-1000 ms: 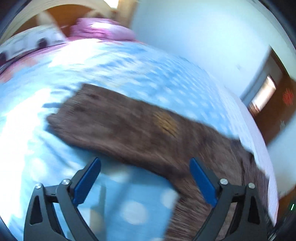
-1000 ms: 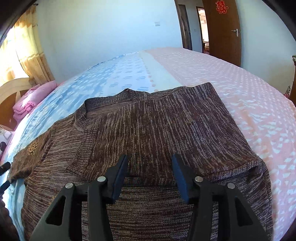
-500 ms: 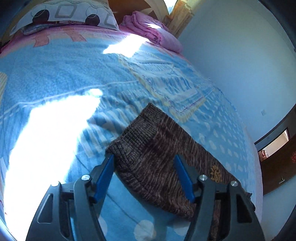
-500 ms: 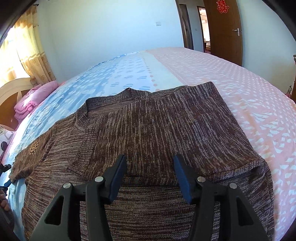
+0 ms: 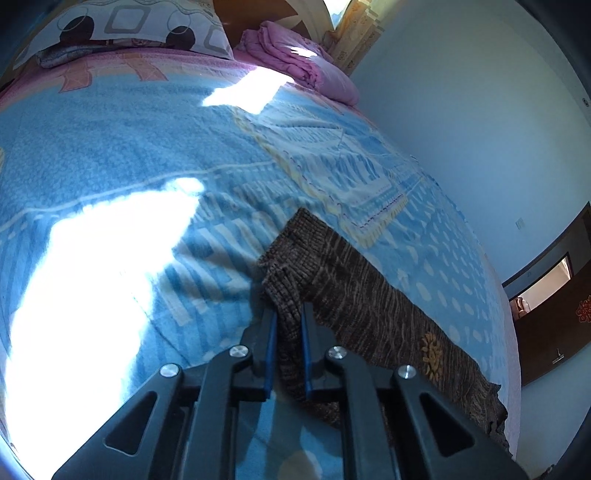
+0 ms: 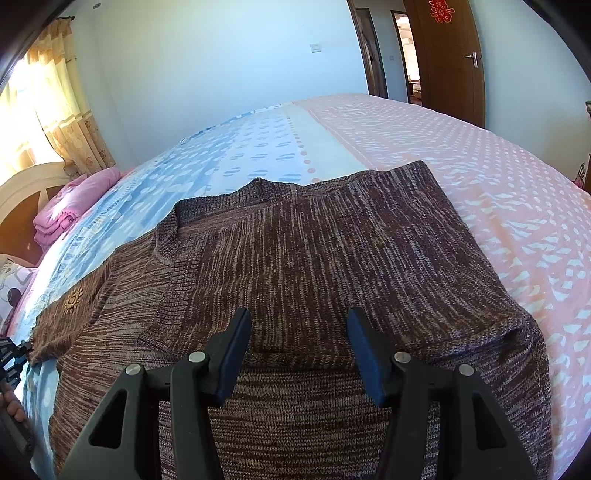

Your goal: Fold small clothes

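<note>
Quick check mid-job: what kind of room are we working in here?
Most likely a home bedroom: a bed with a patterned blue bedspread, a pillow by the wooden headboard, a curtained window and a wooden door.

A brown knitted sweater (image 6: 295, 258) lay spread on the bed (image 6: 498, 177), one side folded over; the right gripper (image 6: 299, 328) hovered half open just above it, near a pink blanket (image 6: 74, 203)
</note>
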